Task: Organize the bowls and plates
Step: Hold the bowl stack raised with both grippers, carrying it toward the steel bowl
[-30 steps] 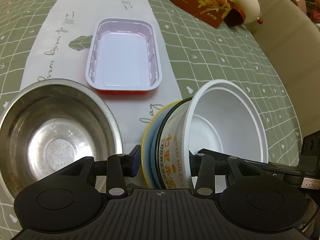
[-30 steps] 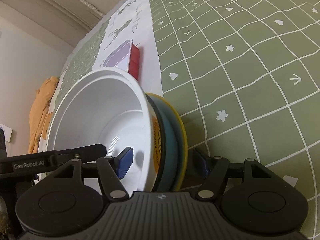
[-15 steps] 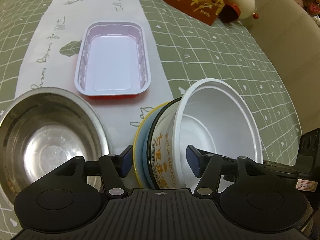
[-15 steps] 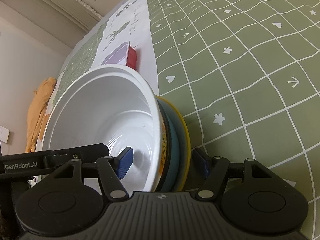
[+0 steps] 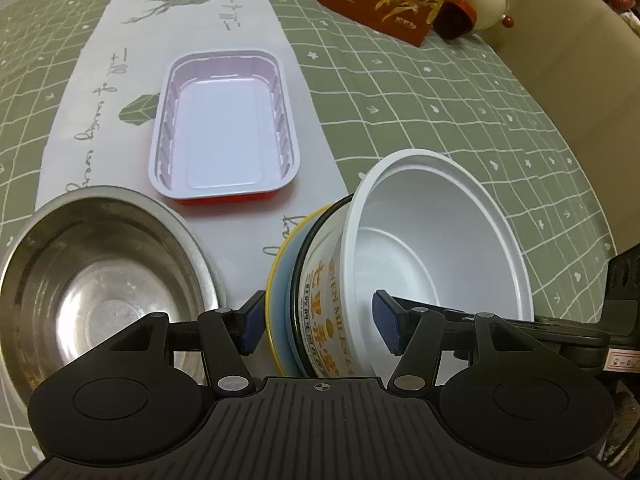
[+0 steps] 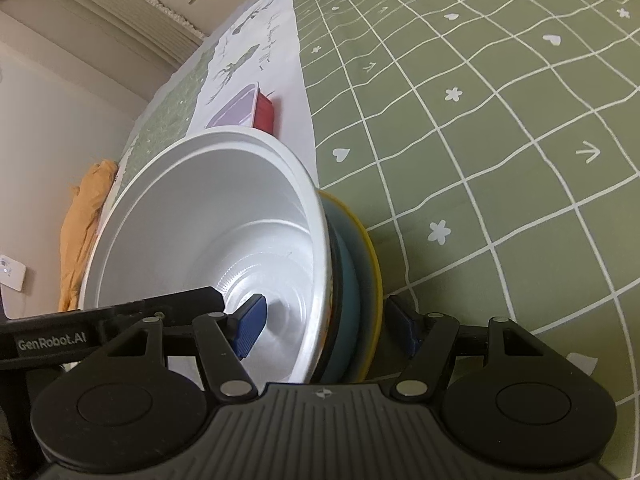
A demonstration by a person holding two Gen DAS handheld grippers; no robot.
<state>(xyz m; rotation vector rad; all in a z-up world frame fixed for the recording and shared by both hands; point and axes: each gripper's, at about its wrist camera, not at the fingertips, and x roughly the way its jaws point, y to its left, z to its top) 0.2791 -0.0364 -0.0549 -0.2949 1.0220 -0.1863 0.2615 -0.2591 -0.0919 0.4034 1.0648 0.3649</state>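
From the left wrist view, the left gripper (image 5: pixel 320 322) stands wide, its blue pads on either side of a tilted nested stack without pressing it: a white paper bowl with orange lettering (image 5: pixel 436 248) sits inside a black-rimmed bowl and a pale blue plate with a yellow rim (image 5: pixel 280 276). A round stainless steel bowl (image 5: pixel 96 276) sits at the near left on the desk (image 5: pixel 460 92), which is covered in a green checked cloth. A rectangular white tray with a red outside (image 5: pixel 226 126) lies farther off on a white runner.

From the right wrist view, the right gripper (image 6: pixel 326 326) holds the same stack: its left pad is inside the white paper bowl (image 6: pixel 208 224) and its right pad is behind the yellow-rimmed plate (image 6: pixel 370 264). The red-sided tray (image 6: pixel 250 112) lies far left.
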